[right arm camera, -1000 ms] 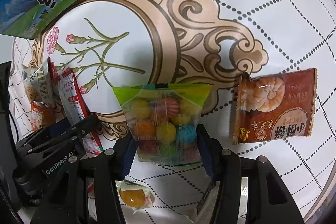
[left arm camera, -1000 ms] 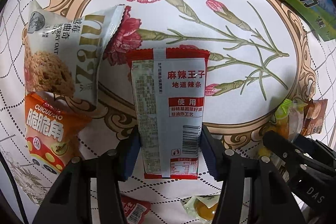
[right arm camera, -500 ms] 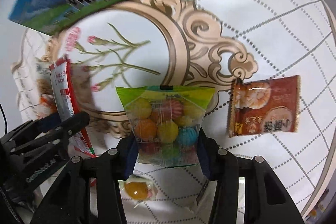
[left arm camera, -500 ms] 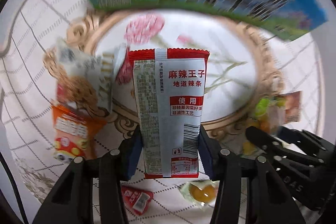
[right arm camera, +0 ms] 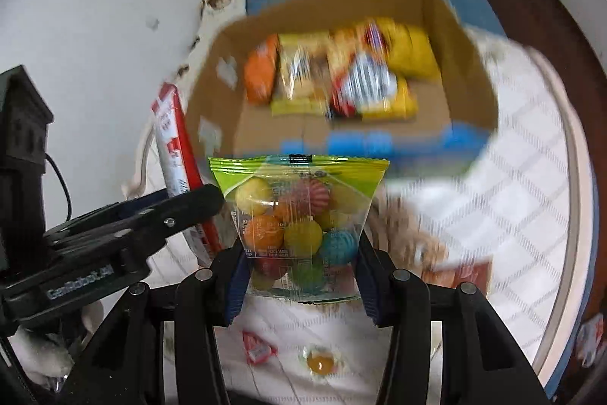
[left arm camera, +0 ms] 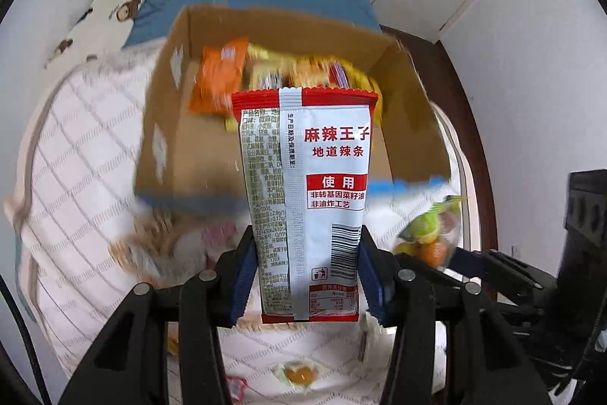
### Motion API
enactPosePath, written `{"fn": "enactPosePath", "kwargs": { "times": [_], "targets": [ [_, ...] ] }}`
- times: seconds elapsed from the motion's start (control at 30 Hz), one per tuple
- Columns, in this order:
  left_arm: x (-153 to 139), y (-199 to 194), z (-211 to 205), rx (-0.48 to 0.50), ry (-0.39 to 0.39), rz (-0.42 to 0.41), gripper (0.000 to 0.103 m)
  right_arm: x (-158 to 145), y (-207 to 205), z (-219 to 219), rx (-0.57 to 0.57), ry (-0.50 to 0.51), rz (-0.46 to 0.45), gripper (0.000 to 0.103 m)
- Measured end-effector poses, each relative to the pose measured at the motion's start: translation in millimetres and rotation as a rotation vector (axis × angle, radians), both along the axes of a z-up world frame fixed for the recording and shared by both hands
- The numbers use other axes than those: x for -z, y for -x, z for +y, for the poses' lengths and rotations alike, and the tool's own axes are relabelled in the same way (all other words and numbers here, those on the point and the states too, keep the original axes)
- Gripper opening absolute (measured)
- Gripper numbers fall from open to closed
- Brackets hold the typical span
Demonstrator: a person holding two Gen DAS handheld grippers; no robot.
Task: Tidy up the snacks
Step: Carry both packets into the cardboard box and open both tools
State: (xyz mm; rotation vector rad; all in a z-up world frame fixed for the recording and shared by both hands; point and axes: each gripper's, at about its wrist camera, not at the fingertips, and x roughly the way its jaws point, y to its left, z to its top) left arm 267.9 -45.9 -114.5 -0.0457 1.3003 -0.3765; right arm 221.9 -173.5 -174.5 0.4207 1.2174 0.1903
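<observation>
We hold both snacks upright, clear of the quilt, to drop into the box (left arm camera: 178, 154) | left gripper (left arm camera: 307, 276) clamped on strip pack (left arm camera: 307, 192) | right gripper (right arm camera: 299, 272) clamped on candy bag (right arm camera: 299, 215) | both short of box.

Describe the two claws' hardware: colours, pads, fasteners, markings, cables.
Both are matte black plastic with angular linkage arms and round silver pivot screws. The left claw and right claw have blue pads inside the fingers. White "GenRobot.AI" lettering runs along the left one's side, and a thin black cable trails behind it.
</observation>
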Motion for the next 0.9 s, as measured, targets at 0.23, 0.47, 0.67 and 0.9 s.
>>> {"fn": "enactPosePath", "kwargs": {
  "times": [0.23, 0.47, 0.67, 0.9],
  "targets": [
    [26, -87, 5, -0.040, -0.064, 0.067, 0.046, 8, -90, -4, 0.021, 0.050, -0.002, 0.052],
    [85, -129, -7, -0.035, -0.105, 0.244, 0.047, 50, -132, -9, 0.009, 0.088, 0.111, 0.051],
    [132, -134, -20, -0.004, -0.137, 0.370, 0.047, 88, -145, -9, -0.010, 0.148, 0.179, 0.051],
    [155, -127, -21, 0.004, -0.176, 0.424, 0.065, 119, -147, -11, -0.060, 0.131, 0.285, 0.080]
  ]
}}
